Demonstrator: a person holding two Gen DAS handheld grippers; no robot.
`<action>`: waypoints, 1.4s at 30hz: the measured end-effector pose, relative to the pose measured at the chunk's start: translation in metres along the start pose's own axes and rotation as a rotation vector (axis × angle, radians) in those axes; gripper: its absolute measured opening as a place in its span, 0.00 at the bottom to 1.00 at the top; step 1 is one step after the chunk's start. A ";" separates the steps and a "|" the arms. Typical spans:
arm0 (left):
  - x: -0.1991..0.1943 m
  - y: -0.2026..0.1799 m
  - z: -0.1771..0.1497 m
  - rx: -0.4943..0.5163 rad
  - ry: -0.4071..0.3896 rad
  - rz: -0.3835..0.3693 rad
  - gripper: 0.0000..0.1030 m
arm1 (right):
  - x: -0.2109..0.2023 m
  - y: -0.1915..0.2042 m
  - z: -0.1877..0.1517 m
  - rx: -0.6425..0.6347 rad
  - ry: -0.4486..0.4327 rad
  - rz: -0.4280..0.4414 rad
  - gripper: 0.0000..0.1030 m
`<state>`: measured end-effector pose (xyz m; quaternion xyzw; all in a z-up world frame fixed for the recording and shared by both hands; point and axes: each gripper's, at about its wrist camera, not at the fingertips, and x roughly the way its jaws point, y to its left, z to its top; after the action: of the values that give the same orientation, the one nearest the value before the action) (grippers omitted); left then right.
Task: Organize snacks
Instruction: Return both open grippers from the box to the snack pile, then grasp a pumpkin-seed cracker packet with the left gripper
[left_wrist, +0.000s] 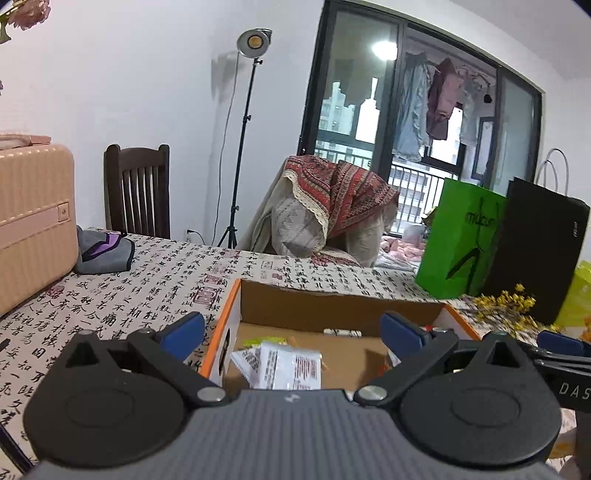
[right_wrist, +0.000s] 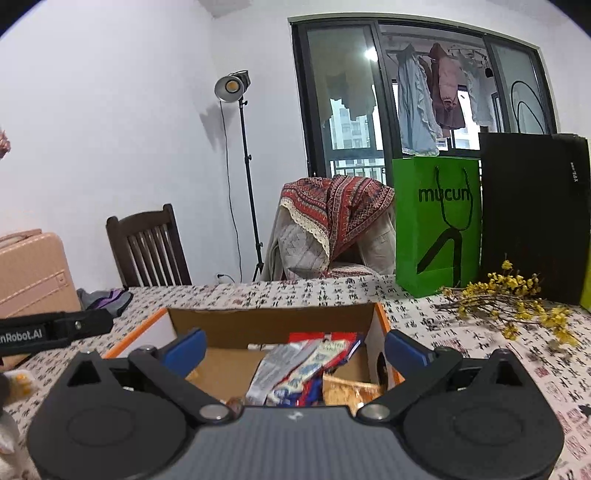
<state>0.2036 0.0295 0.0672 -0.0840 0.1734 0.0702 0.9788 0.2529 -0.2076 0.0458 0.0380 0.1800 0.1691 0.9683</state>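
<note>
Two grippers: we see the left gripper (left_wrist: 291, 330) and right gripper (right_wrist: 295, 347), jaws apart on both, holding nothing, above the box.
Box: we count one cardboard box (right_wrist: 273, 323) on the table (right_wrist: 461, 343).
Snacks: several packets (right_wrist: 306, 365) inside the box; we cannot count them exactly.
Bags: one green bag (right_wrist: 437, 225), one black bag (right_wrist: 533, 218), behind the box.
</note>
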 end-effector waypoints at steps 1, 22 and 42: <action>-0.004 0.001 -0.001 0.005 0.003 -0.004 1.00 | -0.004 0.001 -0.001 -0.004 0.005 -0.001 1.00; -0.071 0.048 -0.069 0.061 0.170 0.013 1.00 | -0.087 0.003 -0.086 0.003 0.149 0.025 1.00; -0.038 0.066 -0.115 0.127 0.406 0.065 1.00 | -0.096 -0.015 -0.112 0.052 0.199 -0.010 1.00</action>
<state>0.1193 0.0682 -0.0347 -0.0291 0.3734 0.0724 0.9244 0.1326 -0.2529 -0.0280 0.0451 0.2796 0.1624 0.9452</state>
